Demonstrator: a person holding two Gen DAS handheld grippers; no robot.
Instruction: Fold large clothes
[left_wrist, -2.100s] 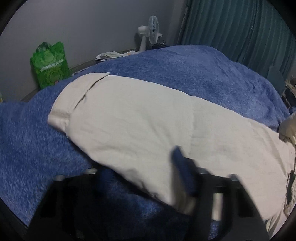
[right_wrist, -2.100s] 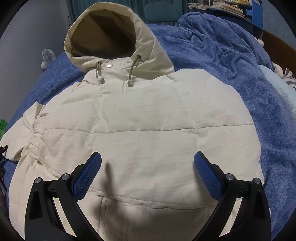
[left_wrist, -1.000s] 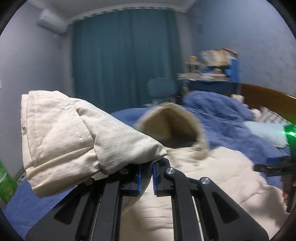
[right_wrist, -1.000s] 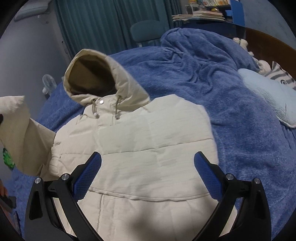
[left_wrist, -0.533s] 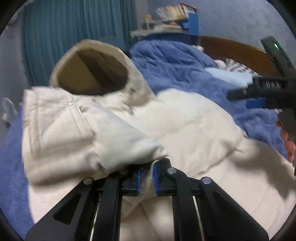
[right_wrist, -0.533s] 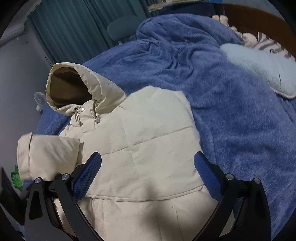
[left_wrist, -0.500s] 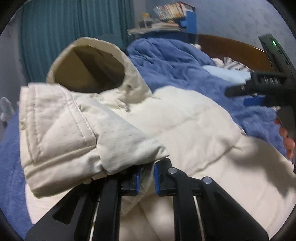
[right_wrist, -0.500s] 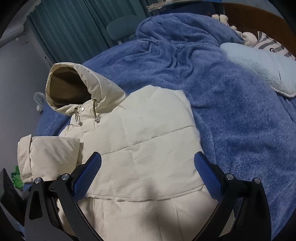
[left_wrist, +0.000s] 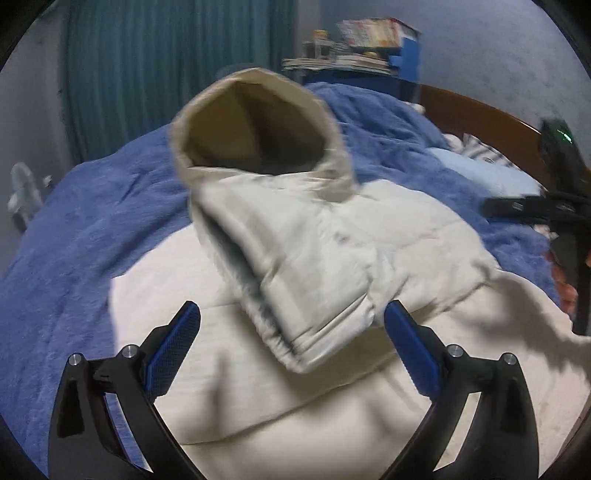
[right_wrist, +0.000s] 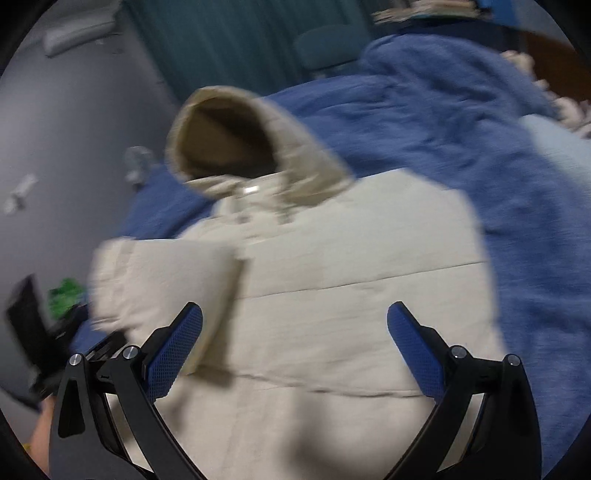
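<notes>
A: Now the left gripper (left_wrist: 288, 332) is opening; my jaws stand spread, pads clear of cloth. The sleeve (left_wrist: 295, 273) I had pinched a second ago lies freed between them, cuff toward six o'clock.

B: Where did it land?

A: Across the chest of the jacket (left_wrist: 424, 236), which lies flat on the blue blanket (left_wrist: 81, 221), hood (left_wrist: 255, 125) at twelve o'clock. My right gripper (right_wrist: 293, 339) hangs spread, holding nothing.

B: Meaning?

A: First sleeve folded in, I judge; the other side remains.
</notes>
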